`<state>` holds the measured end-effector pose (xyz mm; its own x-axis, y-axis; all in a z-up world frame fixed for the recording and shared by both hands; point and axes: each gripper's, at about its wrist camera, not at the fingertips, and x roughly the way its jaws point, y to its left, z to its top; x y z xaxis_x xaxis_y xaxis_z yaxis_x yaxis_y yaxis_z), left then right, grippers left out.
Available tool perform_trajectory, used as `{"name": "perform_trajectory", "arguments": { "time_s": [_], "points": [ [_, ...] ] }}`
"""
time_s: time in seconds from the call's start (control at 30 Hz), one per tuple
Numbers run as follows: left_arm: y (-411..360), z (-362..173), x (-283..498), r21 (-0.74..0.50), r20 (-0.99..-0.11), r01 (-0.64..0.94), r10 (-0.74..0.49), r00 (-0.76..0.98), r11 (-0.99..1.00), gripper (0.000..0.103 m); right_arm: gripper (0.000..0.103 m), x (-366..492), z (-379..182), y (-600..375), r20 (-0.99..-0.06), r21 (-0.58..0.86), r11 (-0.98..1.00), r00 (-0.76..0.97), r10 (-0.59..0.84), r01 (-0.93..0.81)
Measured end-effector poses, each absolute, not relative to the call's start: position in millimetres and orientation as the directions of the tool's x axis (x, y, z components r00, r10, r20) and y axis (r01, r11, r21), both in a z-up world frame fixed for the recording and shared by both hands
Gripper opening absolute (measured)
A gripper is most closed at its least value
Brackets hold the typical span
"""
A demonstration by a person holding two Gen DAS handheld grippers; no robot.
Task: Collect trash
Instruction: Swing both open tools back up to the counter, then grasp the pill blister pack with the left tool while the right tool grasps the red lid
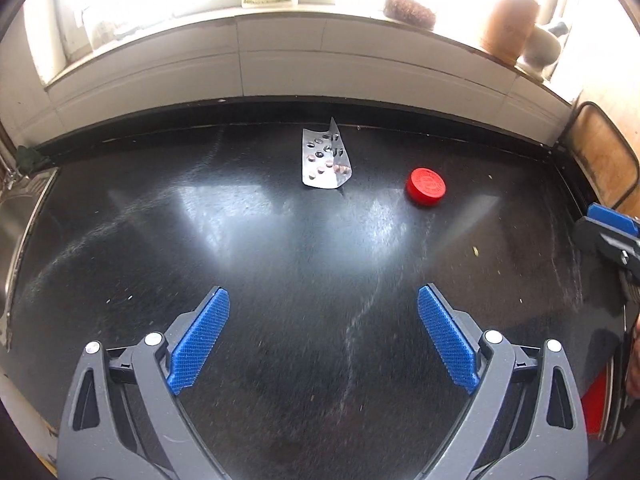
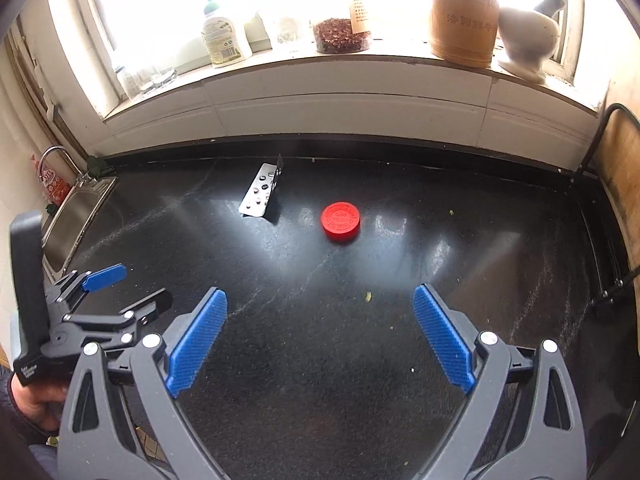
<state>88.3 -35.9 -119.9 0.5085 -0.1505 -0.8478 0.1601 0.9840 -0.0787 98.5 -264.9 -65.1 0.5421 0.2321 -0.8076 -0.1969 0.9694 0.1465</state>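
A silver pill blister pack (image 1: 326, 160) with one edge bent up lies on the black counter near the back wall; it also shows in the right wrist view (image 2: 262, 196). A red round cap (image 1: 426, 186) lies to its right, also in the right wrist view (image 2: 341, 218). My left gripper (image 1: 324, 300) is open and empty, well short of both. My right gripper (image 2: 320, 300) is open and empty, facing the cap from a distance. The left gripper shows at the left in the right wrist view (image 2: 120, 284), the right gripper at the right edge of the left wrist view (image 1: 612, 236).
A steel sink (image 2: 76, 216) with a tap lies at the left. The window sill holds a bottle (image 2: 222, 40), a jar (image 2: 340, 36), a wooden container (image 2: 464, 12) and a white vase (image 2: 526, 40). A wooden board in a wire rack (image 2: 616, 160) stands at the right. Small crumbs (image 2: 368, 297) dot the counter.
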Motion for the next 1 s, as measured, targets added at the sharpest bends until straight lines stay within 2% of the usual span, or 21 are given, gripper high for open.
{"name": "perform_trajectory", "arguments": {
  "time_s": [0.2, 0.4, 0.7, 0.83, 0.9, 0.93, 1.0],
  "points": [
    [-49.1, -139.8, 149.0, -0.097, -0.868, 0.135, -0.150, 0.473, 0.986, 0.092, 0.091, 132.0, -80.8, -262.7, -0.824, 0.146, 0.965, 0.513, 0.240, -0.218],
    [-68.2, -161.6, 213.0, -0.049, -0.877, 0.158, -0.118, 0.465, 0.986, 0.092, 0.091, 180.3, -113.9, -260.4, -0.860, 0.146, 0.962, 0.450, 0.239, -0.230],
    [-71.8, -208.2, 280.8, -0.077, -0.904, 0.107, -0.115, 0.413, 0.991, 0.090, 0.091, 240.3, -163.9, -246.3, -0.906, 0.119, 0.949, 0.359, 0.223, -0.292],
    [-77.1, -216.3, 282.6, -0.017, -0.904, 0.149, -0.079, 0.420, 0.989, 0.073, 0.091, 257.4, -185.2, -242.4, -0.918, 0.113, 0.947, 0.332, 0.215, -0.302],
    [-81.0, -217.1, 282.2, 0.019, -0.898, 0.176, -0.061, 0.437, 0.984, 0.061, 0.088, 265.1, -193.4, -241.1, -0.922, 0.111, 0.944, 0.322, 0.214, -0.310],
    [-82.6, -216.5, 281.3, 0.019, -0.894, 0.187, -0.067, 0.443, 0.982, 0.050, 0.086, 268.7, -196.5, -239.2, -0.924, 0.107, 0.942, 0.318, 0.213, -0.318],
    [-86.7, -216.5, 279.8, 0.013, -0.894, 0.205, -0.081, 0.441, 0.979, 0.048, 0.079, 274.0, -201.6, -234.6, -0.926, 0.090, 0.938, 0.318, 0.203, -0.335]
  ]
}}
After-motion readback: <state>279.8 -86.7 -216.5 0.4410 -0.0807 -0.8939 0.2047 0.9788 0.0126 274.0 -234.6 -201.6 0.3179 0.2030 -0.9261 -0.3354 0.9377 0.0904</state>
